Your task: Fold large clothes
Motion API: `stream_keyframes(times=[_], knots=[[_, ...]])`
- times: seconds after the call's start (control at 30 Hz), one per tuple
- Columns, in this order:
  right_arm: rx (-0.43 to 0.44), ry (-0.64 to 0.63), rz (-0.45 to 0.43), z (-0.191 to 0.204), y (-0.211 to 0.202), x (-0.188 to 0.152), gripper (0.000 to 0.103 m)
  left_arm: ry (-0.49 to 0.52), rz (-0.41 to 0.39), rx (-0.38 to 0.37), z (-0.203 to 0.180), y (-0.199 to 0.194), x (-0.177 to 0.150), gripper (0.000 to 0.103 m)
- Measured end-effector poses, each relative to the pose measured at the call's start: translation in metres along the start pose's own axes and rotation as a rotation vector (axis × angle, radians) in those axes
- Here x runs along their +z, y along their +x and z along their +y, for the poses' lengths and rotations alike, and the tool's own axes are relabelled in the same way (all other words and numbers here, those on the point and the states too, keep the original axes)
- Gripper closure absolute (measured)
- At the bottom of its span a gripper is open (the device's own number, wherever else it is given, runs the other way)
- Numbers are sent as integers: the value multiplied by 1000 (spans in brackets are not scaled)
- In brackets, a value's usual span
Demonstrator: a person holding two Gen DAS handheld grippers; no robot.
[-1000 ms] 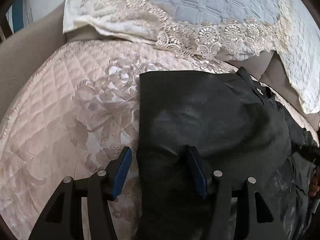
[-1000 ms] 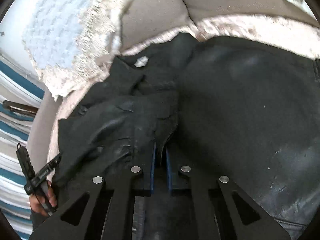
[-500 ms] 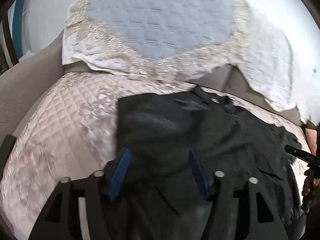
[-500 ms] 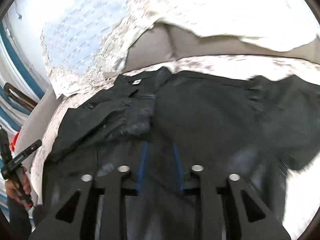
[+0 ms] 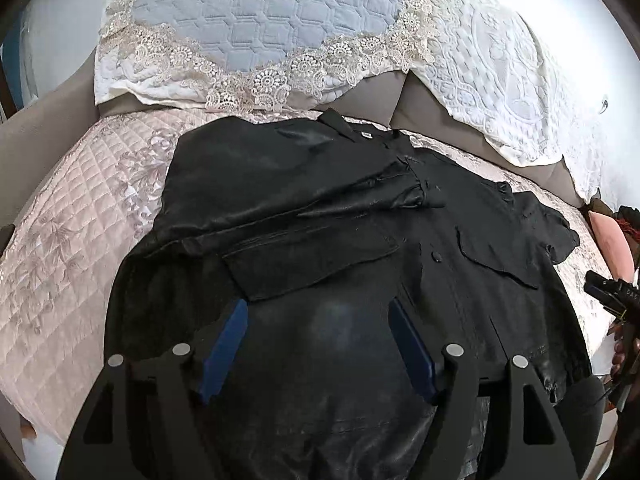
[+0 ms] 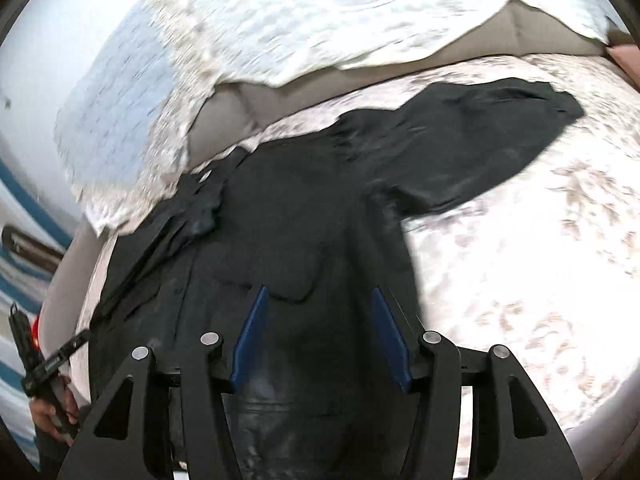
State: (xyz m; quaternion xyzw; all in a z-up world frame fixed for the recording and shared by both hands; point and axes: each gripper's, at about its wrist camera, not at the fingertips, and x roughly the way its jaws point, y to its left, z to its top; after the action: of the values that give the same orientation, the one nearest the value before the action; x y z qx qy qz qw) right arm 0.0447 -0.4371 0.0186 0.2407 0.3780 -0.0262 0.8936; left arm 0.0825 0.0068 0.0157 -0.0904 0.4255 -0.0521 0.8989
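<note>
1. Jaws first, left wrist view: the left gripper is spread wide and opening more, with nothing pinched. The black shirt lies below and beyond the blue pads, not between them in any grip. It sits on the pink quilted cover, collar toward the back edge by the lace pillow. The sleeve on this side looks already folded in across the chest, so I'd say we're between folds.

2. Right wrist view (pretty blurry): the right gripper is released too, jaws opening, no cloth in them. The shirt body is under and ahead of the fingers, and the other sleeve sticks out flat toward the cover's right side. My guess for the next move: reach for that sleeve's end, pinch a single layer and bring it across.
</note>
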Motion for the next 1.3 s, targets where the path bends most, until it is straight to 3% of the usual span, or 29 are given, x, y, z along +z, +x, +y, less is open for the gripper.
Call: stream_keyframes(times=[0.2,0.27,0.47,0.73,0.93,0.97,1.07,1.2,1.3], knots=[[-61,115,-69,-55,-8,27,47,-13,-5,42,1,12,12,23],[-121,155,-85,-80,-5,40,47,-13,-4,60,1,19,18,23],[-192,255,-119,-151,14,77,42,-31,-7,93,2,41,36,23],[-179,476,-163,-252,57,126,42,-66,9,132,6,60,45,23],[-177,500,-203,-278,78,156,42,-63,13,158,5,62,45,23],[-175,510,-201,-281,79,160,43,-62,13,160,4,62,45,23],[-219,519,-170,-284,77,168,97,-63,10,153,3,61,46,23],[-187,424,-209,-253,50,178,99,-62,-8,132,0,54,47,23],[-131,307,-262,-201,18,189,99,-55,-23,113,-2,46,46,23]])
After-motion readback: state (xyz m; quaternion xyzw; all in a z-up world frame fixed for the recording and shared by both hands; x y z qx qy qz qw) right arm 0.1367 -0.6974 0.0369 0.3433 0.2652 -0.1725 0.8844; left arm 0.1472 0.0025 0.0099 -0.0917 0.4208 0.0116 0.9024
